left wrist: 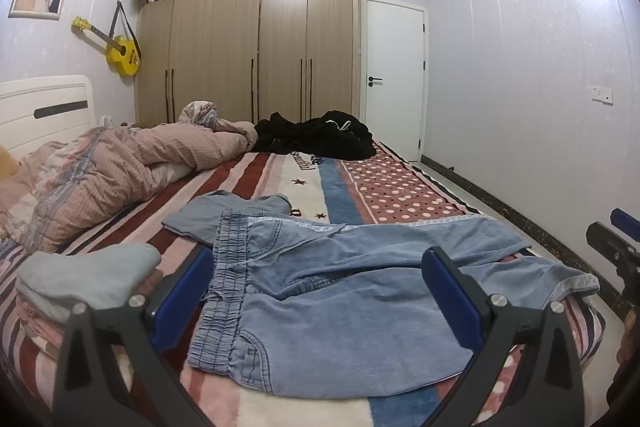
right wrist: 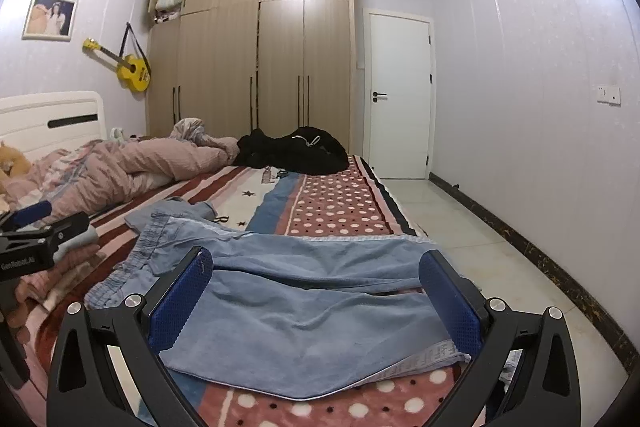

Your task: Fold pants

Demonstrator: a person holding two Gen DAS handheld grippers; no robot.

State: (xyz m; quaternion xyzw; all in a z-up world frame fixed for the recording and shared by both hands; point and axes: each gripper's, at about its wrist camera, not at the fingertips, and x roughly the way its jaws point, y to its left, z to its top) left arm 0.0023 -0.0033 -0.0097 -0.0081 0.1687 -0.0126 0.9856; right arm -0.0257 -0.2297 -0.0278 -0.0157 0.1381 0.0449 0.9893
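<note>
- The pants (left wrist: 340,291) lie spread across the near part of the bed (left wrist: 384,187), elastic waistband (left wrist: 224,291) toward your left claw, leg hems (right wrist: 432,351) toward your right claw at the bed's edge.
- Your left claw (left wrist: 318,301) stands wide open above the waistband end, holding nothing.
- Your right claw (right wrist: 316,303) is equally wide open over the legs, empty.
- Expect light, limp denim: it will likely sag and drag on the fuzzy blanket (right wrist: 340,203), not slide.
- Pinch the thicker parts: the gathered waistband and the stitched hems.
- A stack of folded clothes (left wrist: 80,279) sits just beside the waistband; avoid snagging it.
</note>
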